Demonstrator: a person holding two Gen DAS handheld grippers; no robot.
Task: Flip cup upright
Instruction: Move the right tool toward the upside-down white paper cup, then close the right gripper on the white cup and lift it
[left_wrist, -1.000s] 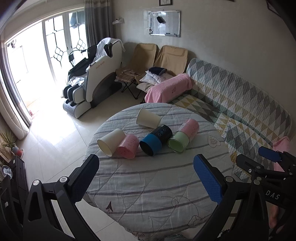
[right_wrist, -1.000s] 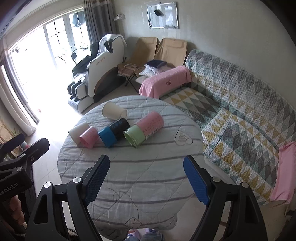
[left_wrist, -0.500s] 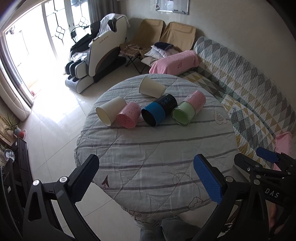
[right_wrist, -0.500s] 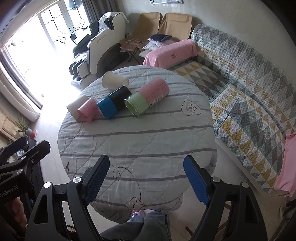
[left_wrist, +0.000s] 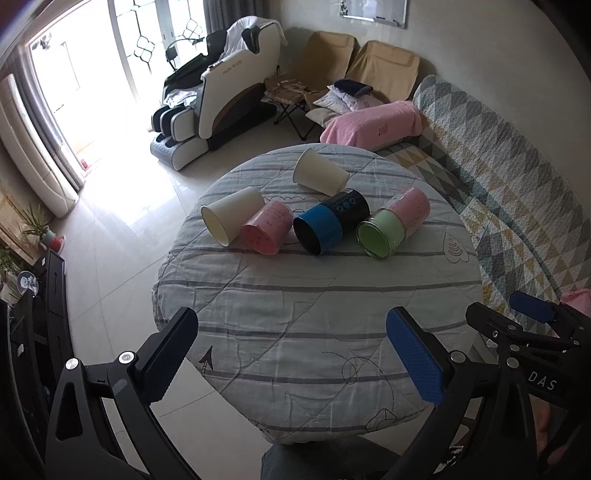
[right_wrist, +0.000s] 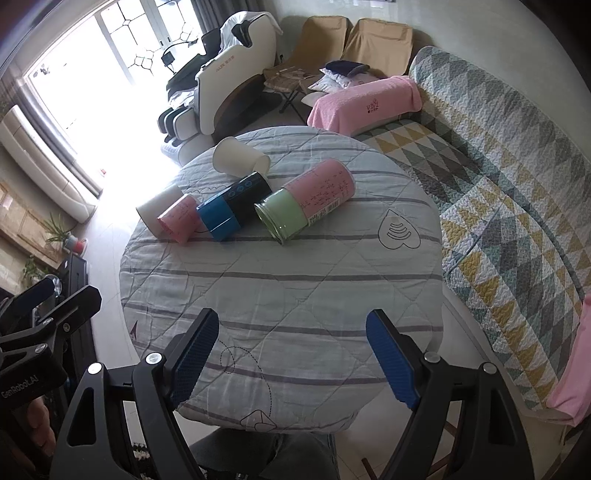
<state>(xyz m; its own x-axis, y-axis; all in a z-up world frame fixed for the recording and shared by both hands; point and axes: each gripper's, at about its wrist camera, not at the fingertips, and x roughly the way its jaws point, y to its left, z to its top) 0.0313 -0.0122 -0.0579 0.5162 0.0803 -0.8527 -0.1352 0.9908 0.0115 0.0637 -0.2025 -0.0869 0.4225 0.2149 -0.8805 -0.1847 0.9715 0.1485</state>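
Several cups lie on their sides on a round table with a striped quilted cover (left_wrist: 295, 314) (right_wrist: 280, 295). From the left: a cream cup (left_wrist: 231, 218) (right_wrist: 157, 212), a pink cup (left_wrist: 266, 229) (right_wrist: 179, 218), a blue-and-black cup (left_wrist: 328, 223) (right_wrist: 232, 208), a green-and-pink cup (left_wrist: 393, 227) (right_wrist: 306, 203). Another cream cup (left_wrist: 319, 177) (right_wrist: 240, 160) lies behind them. My left gripper (left_wrist: 291, 343) is open and empty, high above the table's near side. My right gripper (right_wrist: 291, 339) is open and empty there too.
A sofa with a patterned quilt (left_wrist: 517, 177) (right_wrist: 498, 184) runs along the right. A massage chair (left_wrist: 218, 99), folding chairs and a pink towel (left_wrist: 373, 123) stand behind the table. Tiled floor (left_wrist: 110, 258) lies to the left. The right gripper shows in the left wrist view (left_wrist: 532, 317).
Both grippers have risen and tilted down, so the table and cups sit lower and more central in view. Both stay open. The cups have not moved.
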